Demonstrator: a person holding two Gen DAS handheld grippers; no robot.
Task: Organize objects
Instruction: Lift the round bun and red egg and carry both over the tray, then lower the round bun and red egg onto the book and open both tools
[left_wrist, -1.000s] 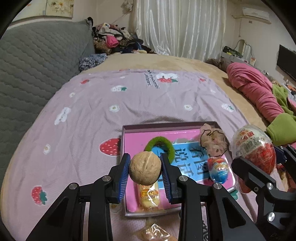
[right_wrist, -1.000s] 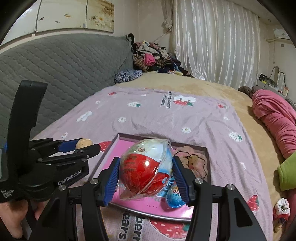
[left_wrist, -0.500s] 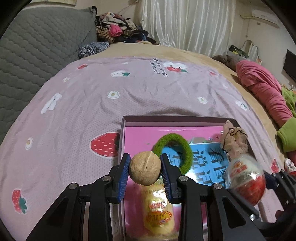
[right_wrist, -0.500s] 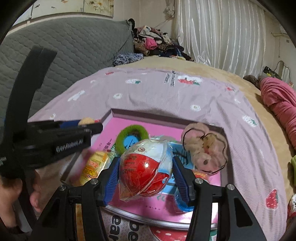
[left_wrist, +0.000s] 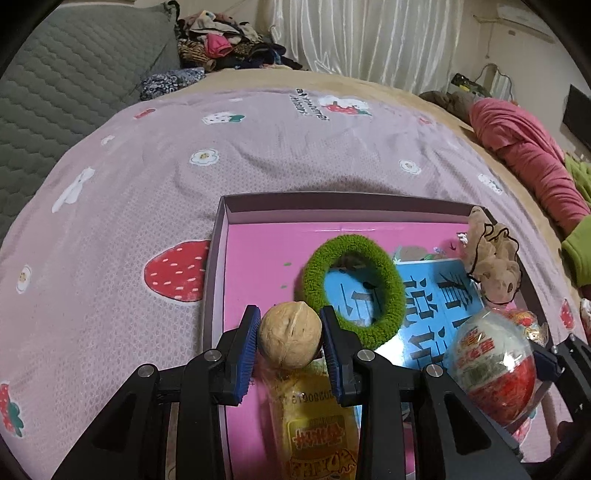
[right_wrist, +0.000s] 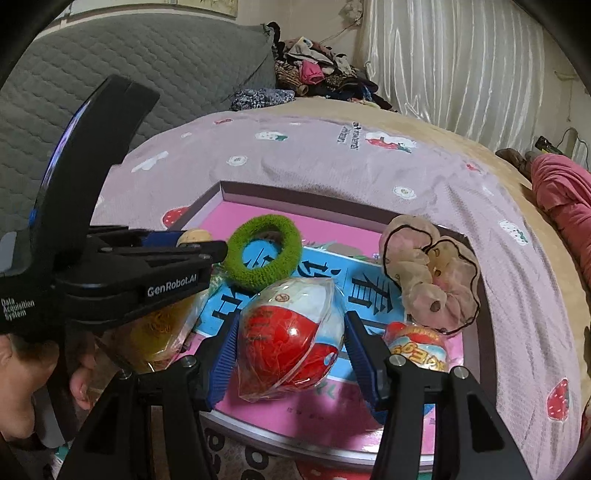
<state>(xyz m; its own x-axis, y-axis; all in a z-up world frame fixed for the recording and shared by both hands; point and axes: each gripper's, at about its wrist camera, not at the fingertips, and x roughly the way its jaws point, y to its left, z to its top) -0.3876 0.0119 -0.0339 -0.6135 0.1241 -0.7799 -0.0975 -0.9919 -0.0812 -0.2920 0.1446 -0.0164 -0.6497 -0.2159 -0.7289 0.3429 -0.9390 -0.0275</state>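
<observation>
Clamping a walnut (left_wrist: 289, 340), the left gripper (left_wrist: 289, 341) hangs over the pink tray (left_wrist: 258, 254) (on the bed); the right gripper (right_wrist: 290, 349) pinches a wrapped toy egg (right_wrist: 290, 338).

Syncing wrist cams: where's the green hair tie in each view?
Left wrist: green hair tie at centre, in the box, just beyond the walnut.
Right wrist: left of centre, beyond the egg.
Shared landmark: beige scrunchie, right of the tie in both.
</observation>
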